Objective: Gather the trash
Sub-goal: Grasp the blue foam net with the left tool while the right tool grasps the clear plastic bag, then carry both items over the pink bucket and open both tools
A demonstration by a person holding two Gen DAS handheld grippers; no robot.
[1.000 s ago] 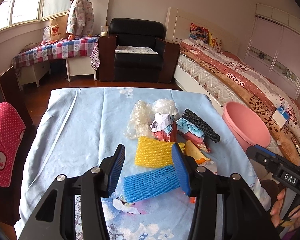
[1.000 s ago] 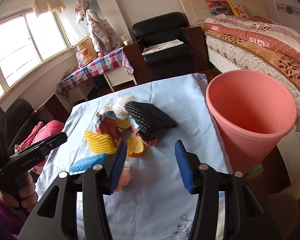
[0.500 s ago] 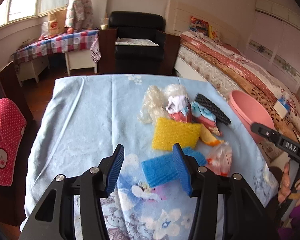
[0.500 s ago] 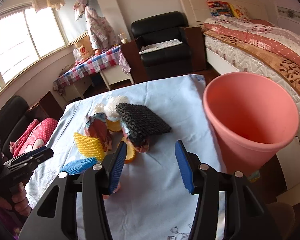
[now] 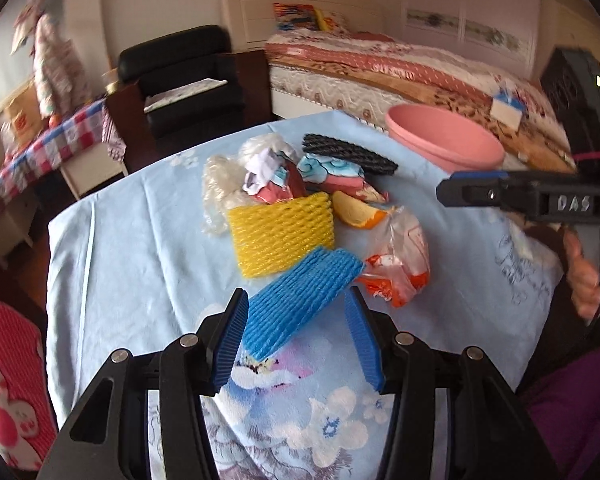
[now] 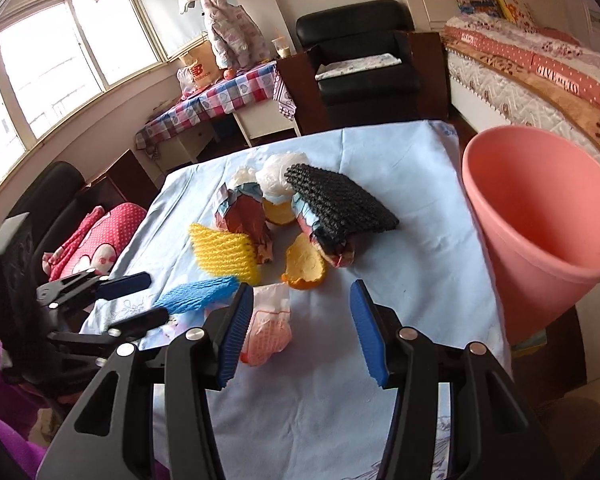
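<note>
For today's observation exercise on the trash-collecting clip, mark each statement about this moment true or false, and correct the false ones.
1. The blue foam net lies partly between the open jaws of the left gripper. True.
2. The right gripper is clamped on the orange peel. False: its jaws stand open with nothing between them; the peel lies on the cloth further ahead.
3. The pink bin stands at the table's right side and nothing can be seen inside it. True.
4. The black foam net lies under the yellow foam net. False: the two are apart; the black one rests on top of a crumpled wrapper.
5. The tablecloth is plain red. False: it is light blue with a flower print.
</note>
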